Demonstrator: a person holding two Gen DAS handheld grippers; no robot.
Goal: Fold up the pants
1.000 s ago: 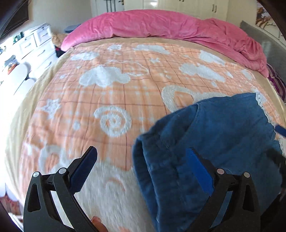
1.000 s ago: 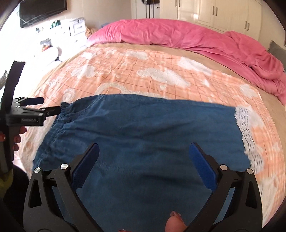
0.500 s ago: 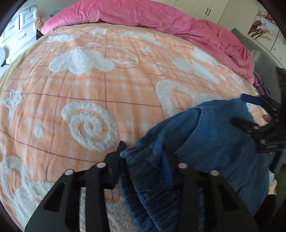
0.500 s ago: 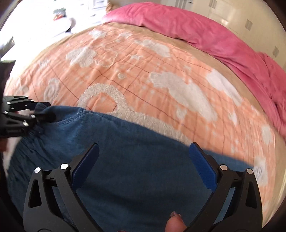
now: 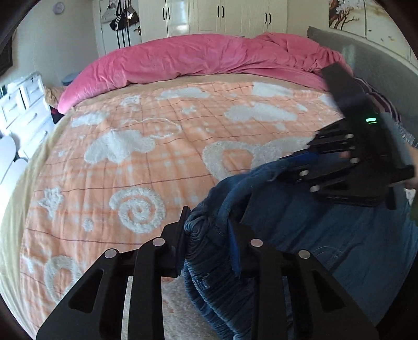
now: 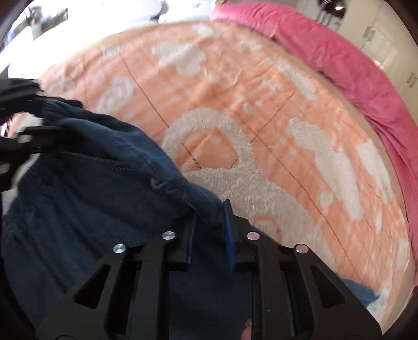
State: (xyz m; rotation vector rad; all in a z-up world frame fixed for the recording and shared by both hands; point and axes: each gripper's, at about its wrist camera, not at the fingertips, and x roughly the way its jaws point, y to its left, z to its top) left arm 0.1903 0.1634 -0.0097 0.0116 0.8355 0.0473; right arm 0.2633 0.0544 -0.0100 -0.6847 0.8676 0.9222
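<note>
Blue denim pants point(image 5: 300, 235) lie on the near right part of the bed, also in the right wrist view point(image 6: 86, 198). My left gripper point(image 5: 209, 225) is shut on the gathered elastic waistband corner and holds it lifted. My right gripper point(image 6: 209, 225) is shut on the upper edge of the pants further along; it also shows in the left wrist view point(image 5: 300, 159). The left gripper appears at the far left of the right wrist view point(image 6: 34, 117), blurred. The fabric bunches between the two grips. The legs run out of view to the lower right.
An orange blanket with white fluffy shapes point(image 5: 156, 157) covers the bed. A pink duvet point(image 5: 196, 60) is heaped along the far edge. White drawers point(image 5: 23, 104) stand at the left, wardrobes point(image 5: 222, 18) behind, a grey headboard point(image 5: 365, 65) at the right.
The left gripper shut on the waistband first. Both grippers were open one second ago; the right has now shut on the pants' edge, and both have lifted the fabric.
</note>
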